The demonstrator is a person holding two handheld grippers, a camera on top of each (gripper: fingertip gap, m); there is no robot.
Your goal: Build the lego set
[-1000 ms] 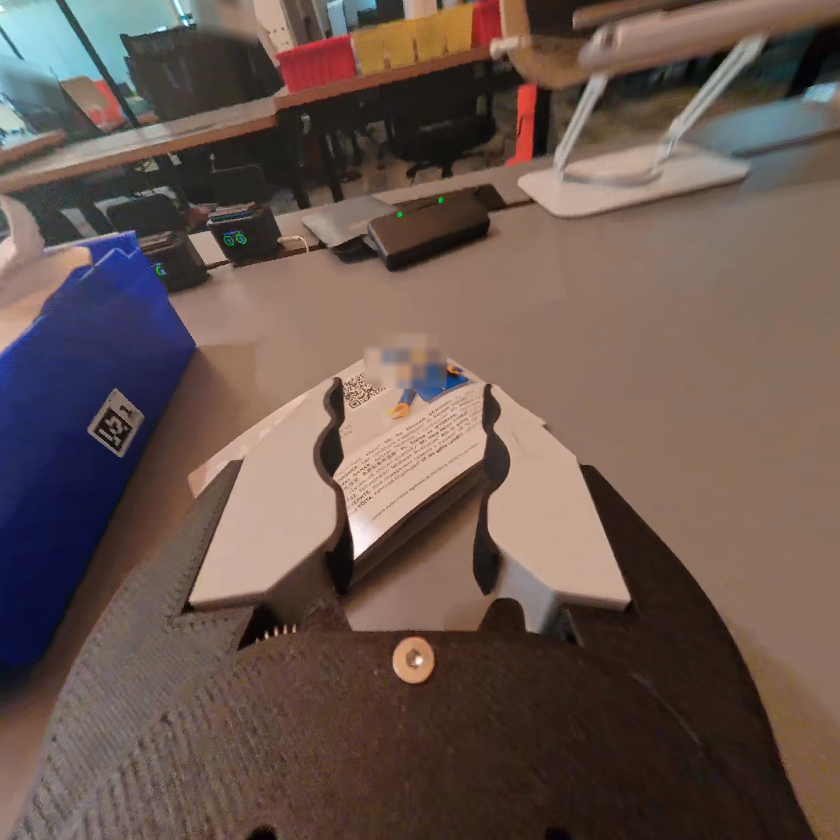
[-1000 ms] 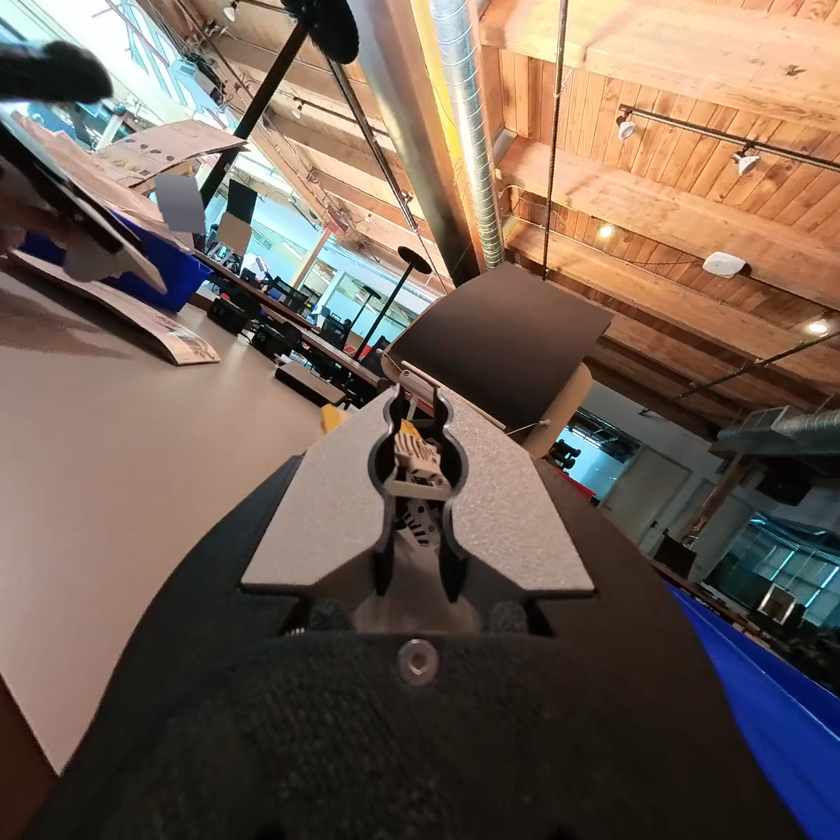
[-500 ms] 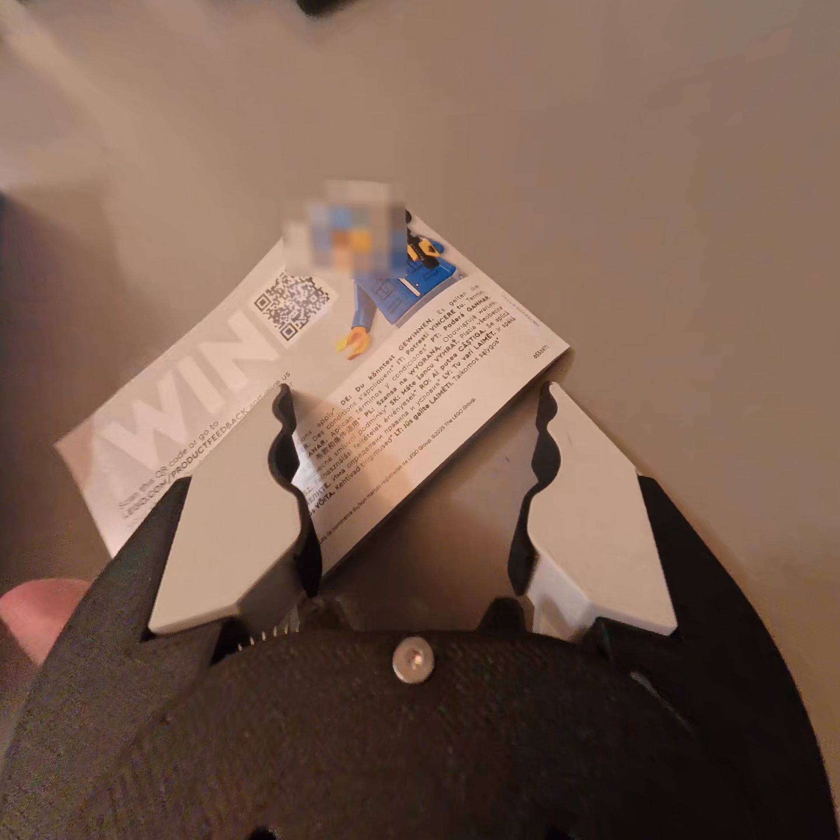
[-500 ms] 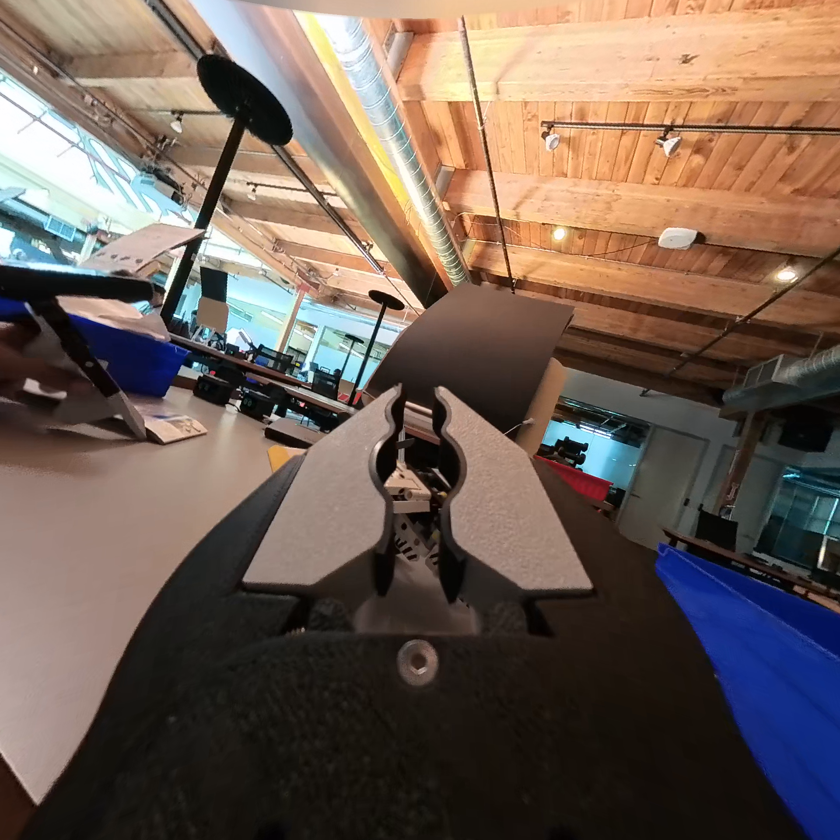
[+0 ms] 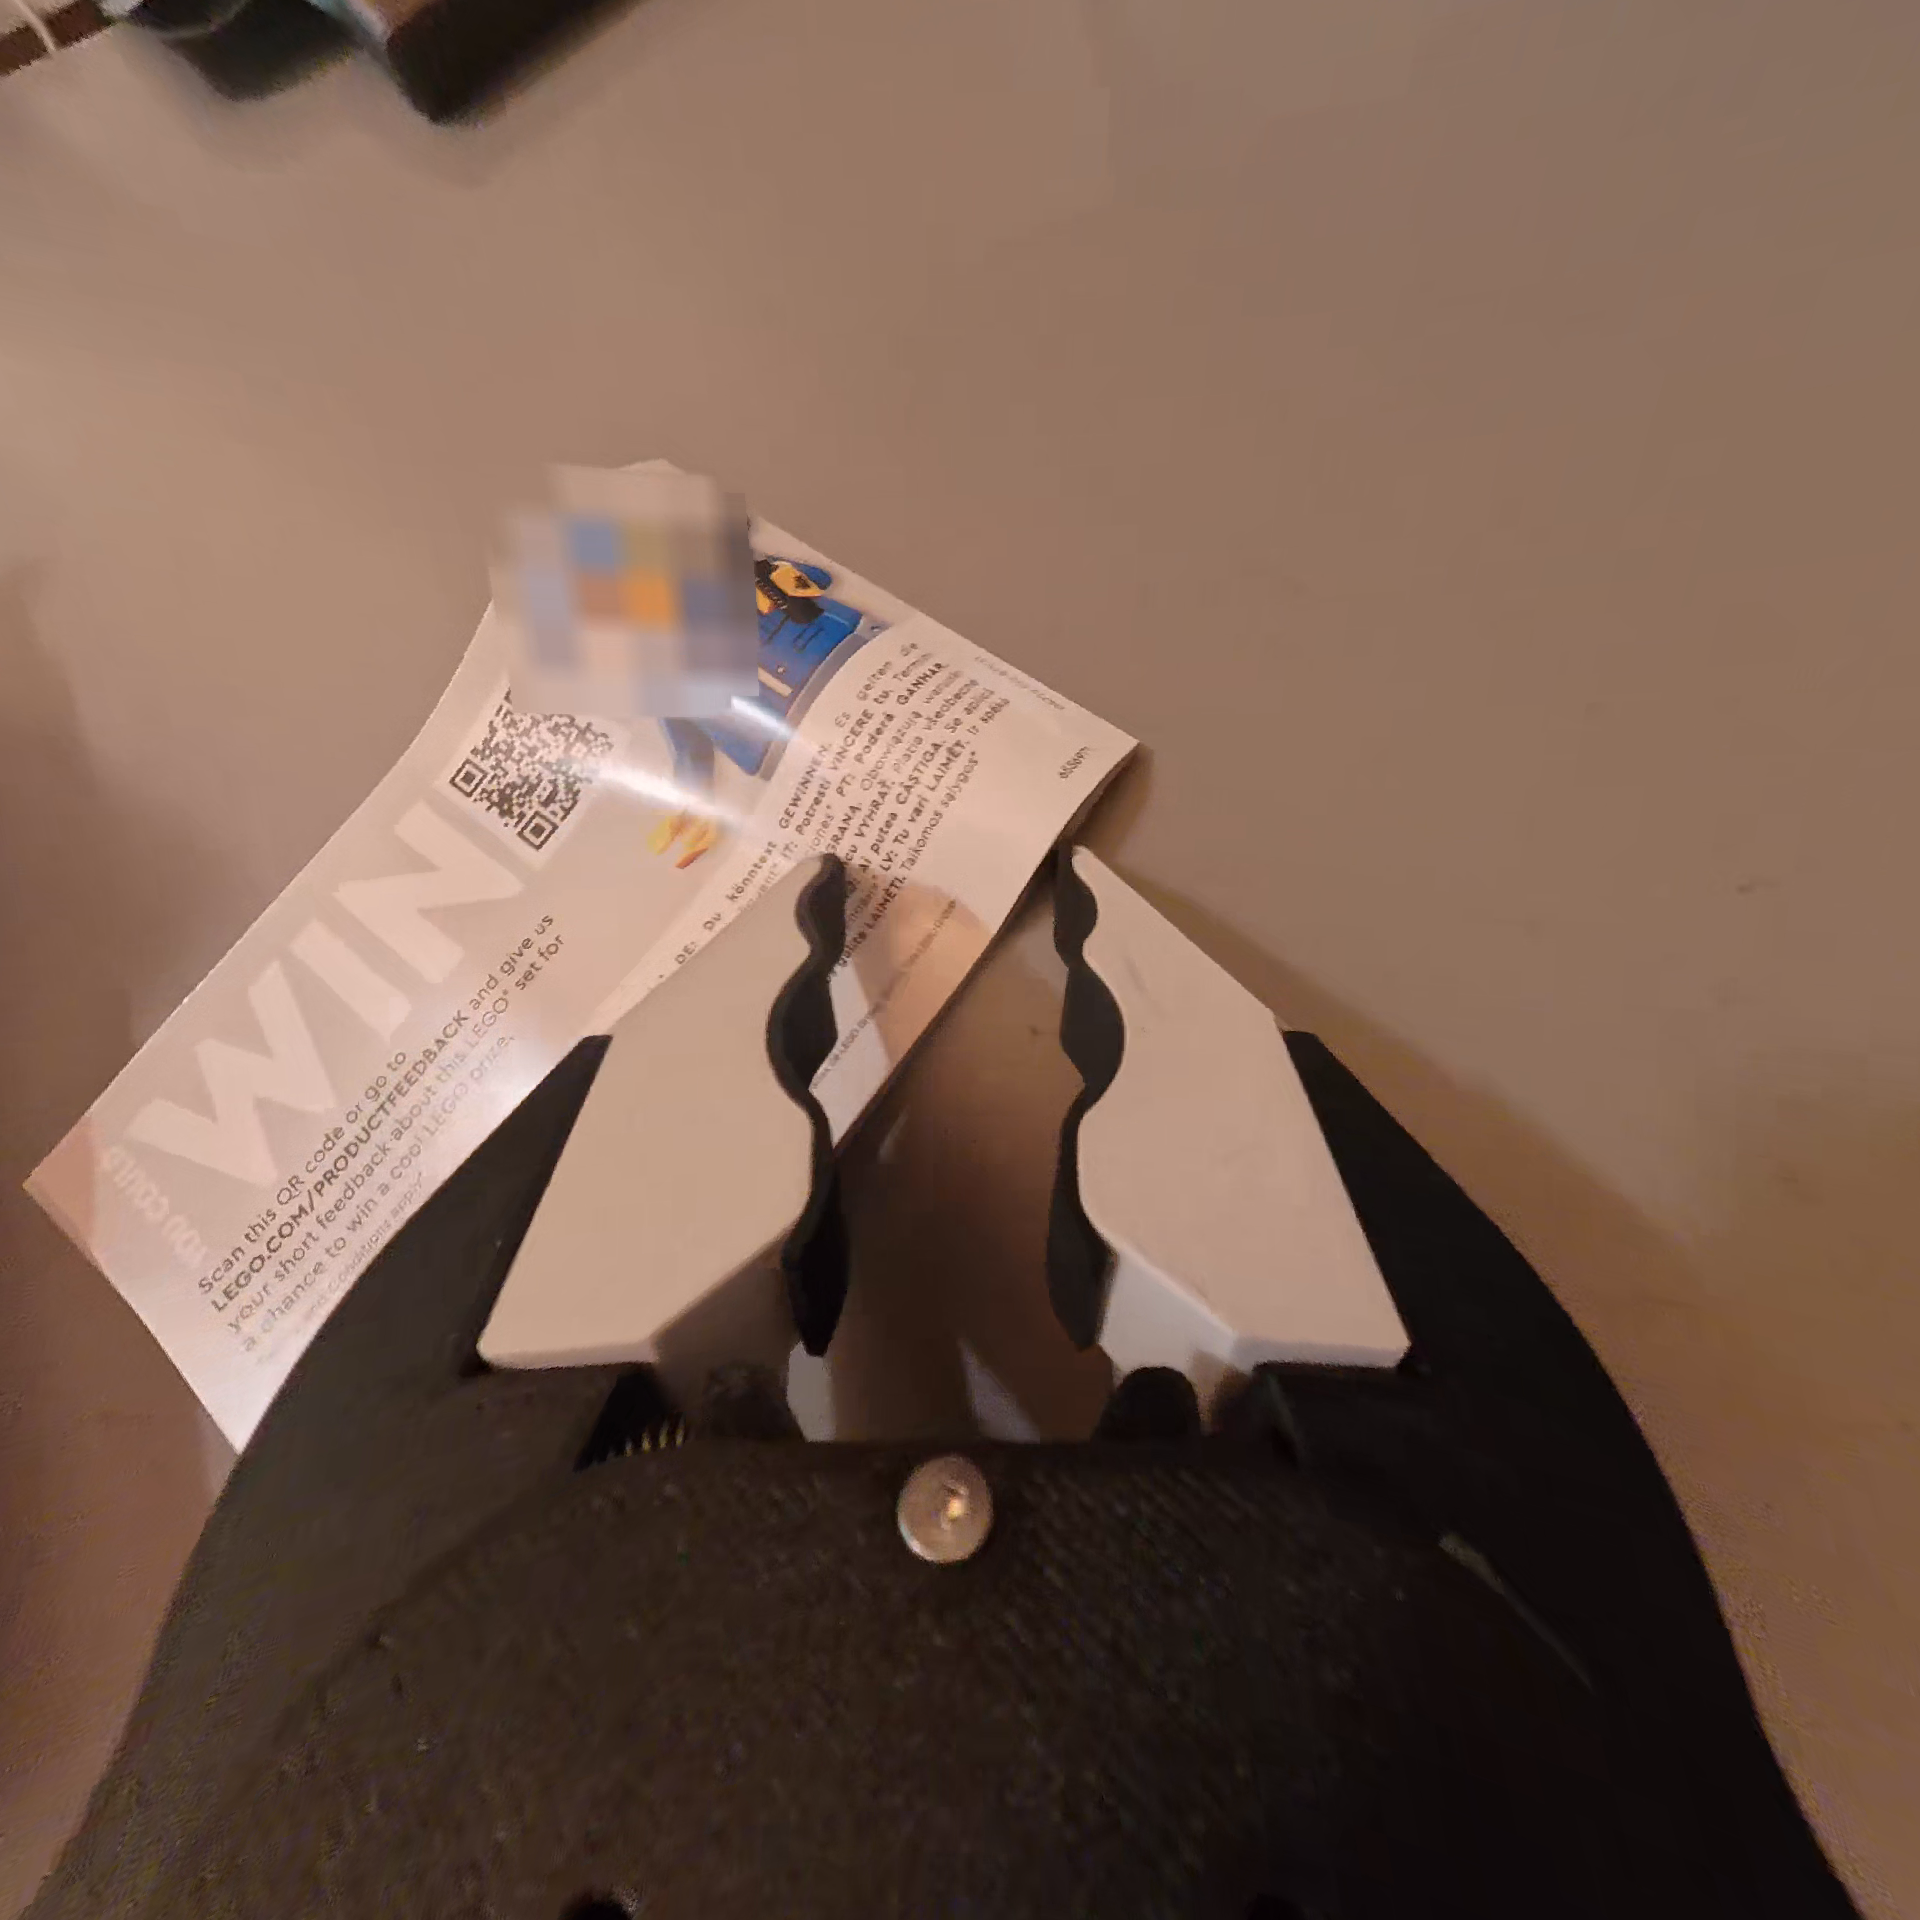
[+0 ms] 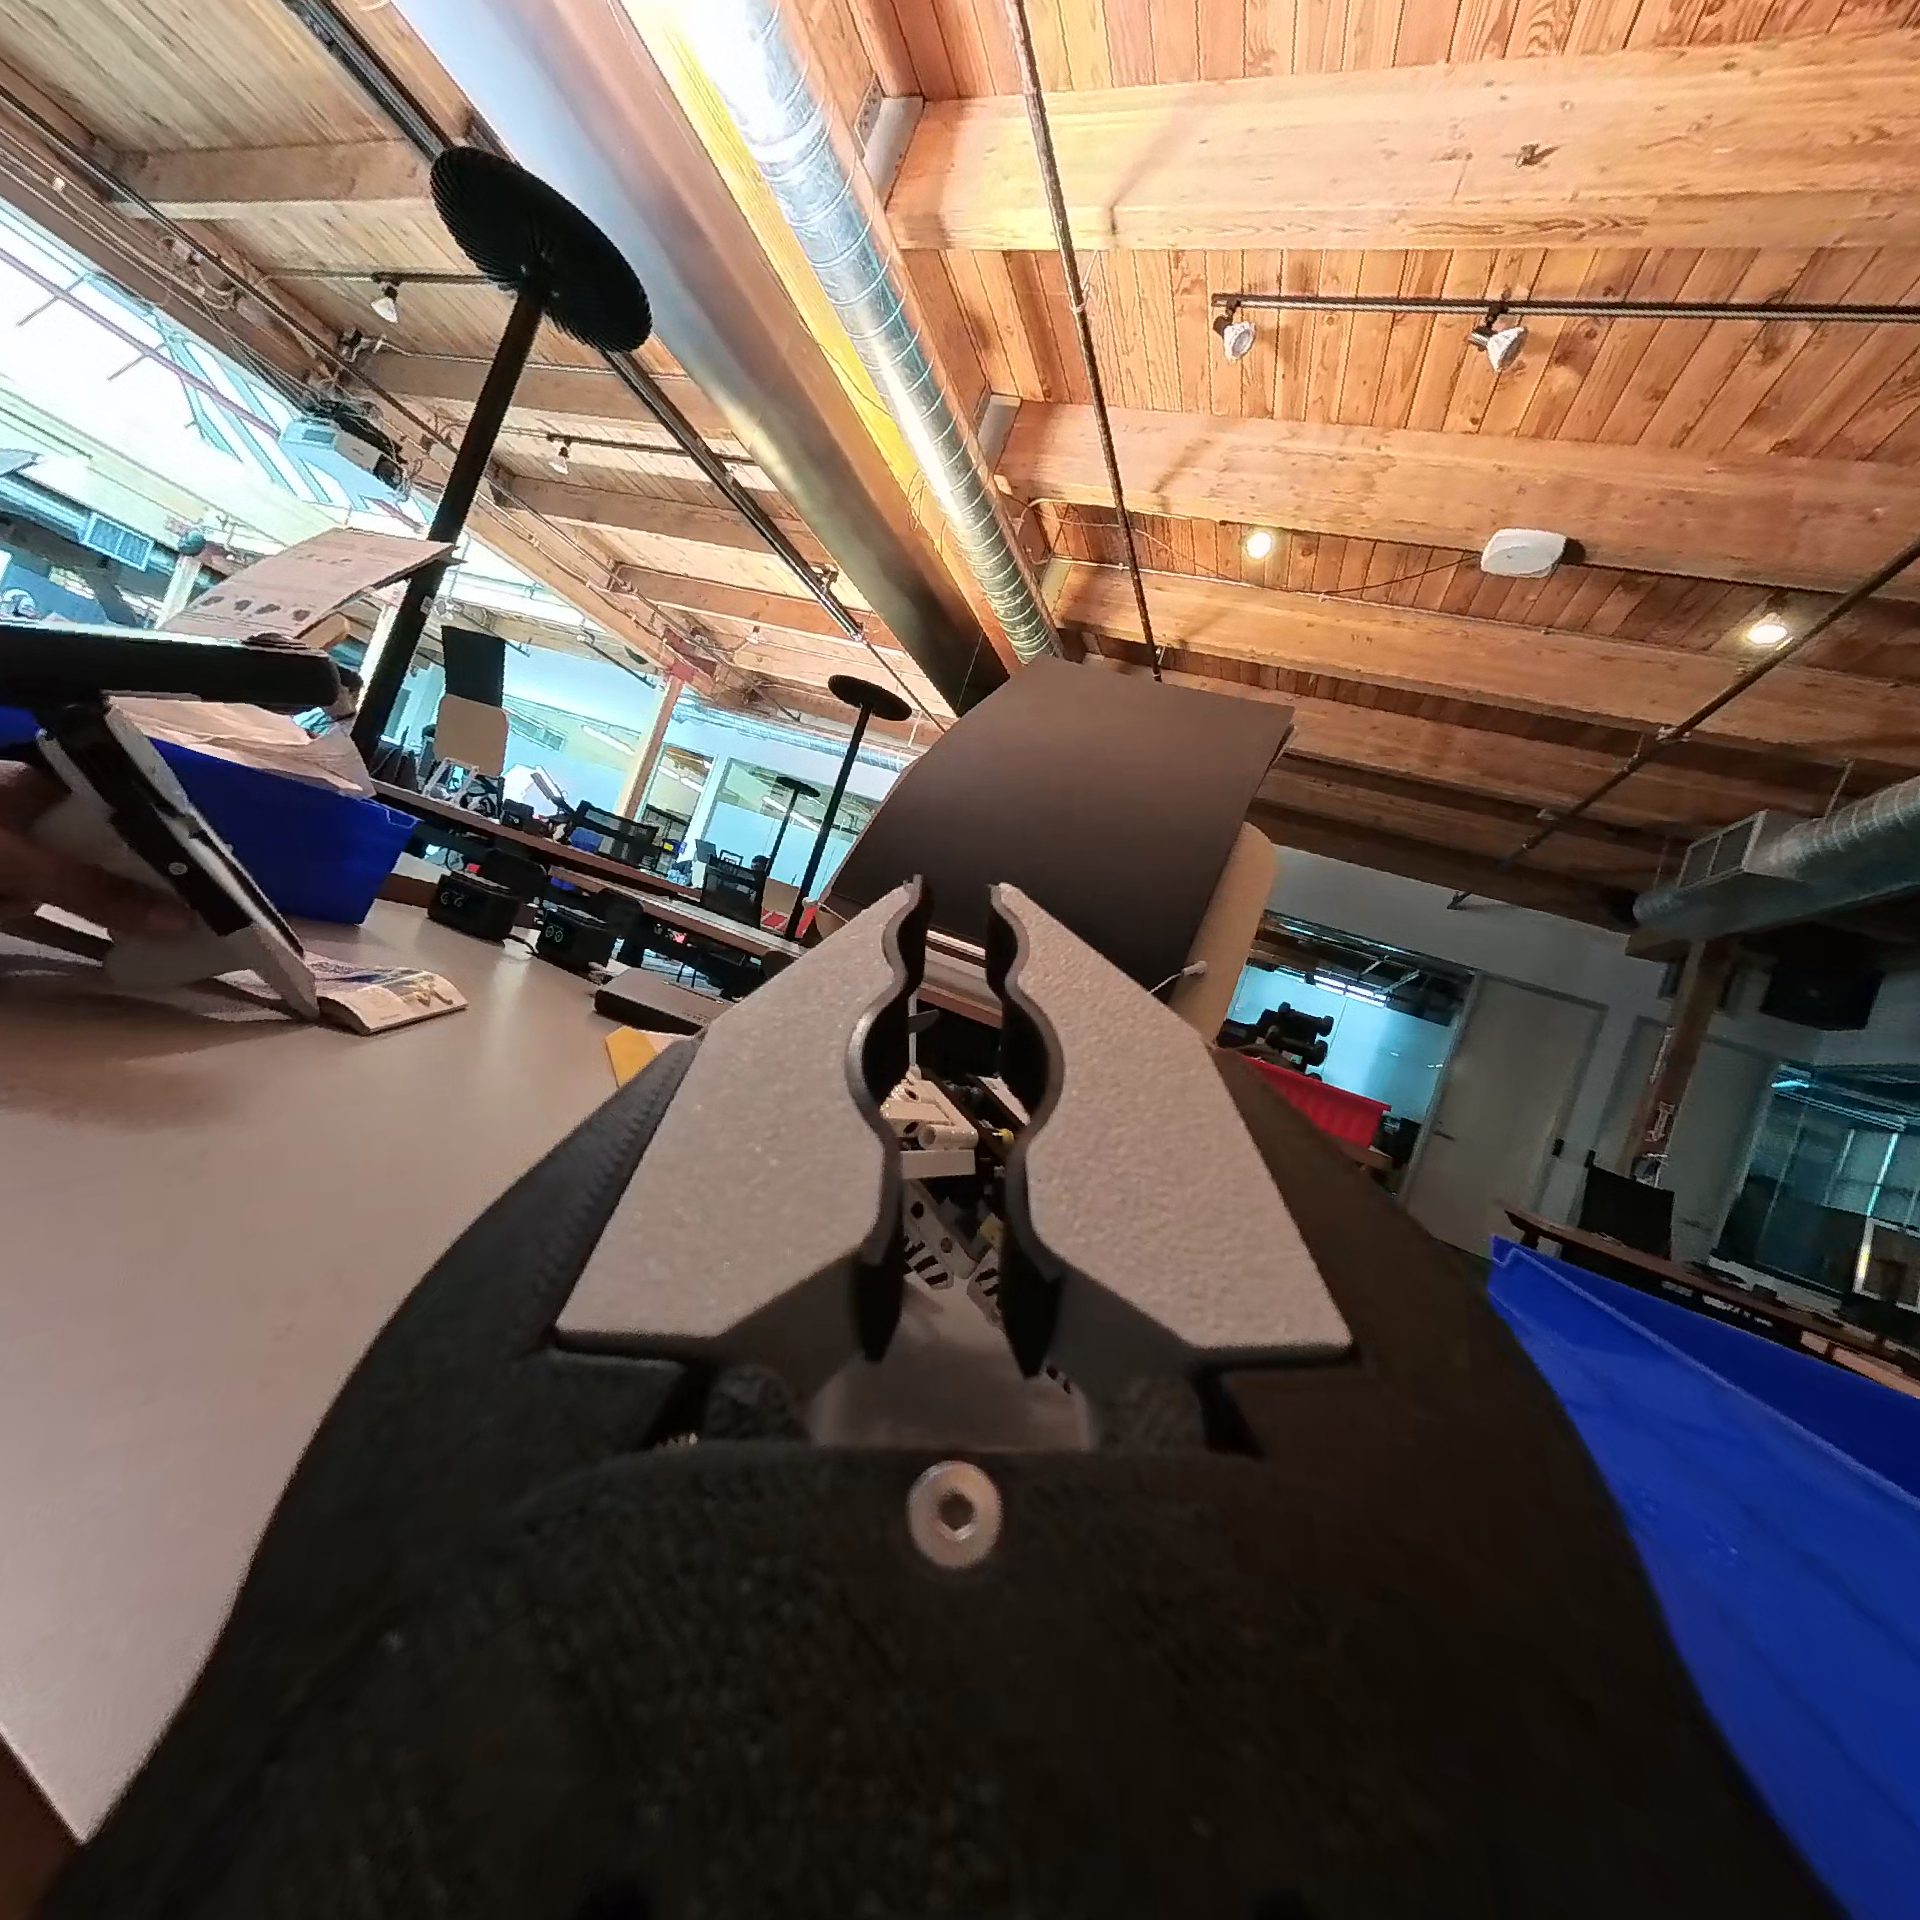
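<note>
A printed lego booklet [image 5: 499, 987] lies flat on the grey table [image 5: 1351, 416]. My left gripper [image 5: 940, 873] is open just above it. Its left finger covers the booklet's near edge, and the booklet's right corner sits between the jaws. In the right wrist view the booklet [image 6: 400, 997] shows far left, with the left gripper [image 6: 291, 987] tipped down onto it. My right gripper [image 6: 954, 899] tilts up off the table and is shut on a small white and black lego assembly [image 6: 930, 1117], which the fingers mostly hide.
A blue bin [image 6: 1714, 1455] stands close on the right and another [image 6: 301, 842] behind the booklet. Black devices [image 6: 473, 899] line the table's far edge. A dark device [image 5: 468, 52] lies beyond the booklet. A hand [image 6: 42, 873] holds the left gripper. Some 45 centimetres of space lies between my two pairs of fingers.
The left gripper lowered the booklet flat onto the table, tipped downward and opened; its jaws have since narrowed a little. The right gripper keeps its hold on the lego assembly and has turned slightly.
</note>
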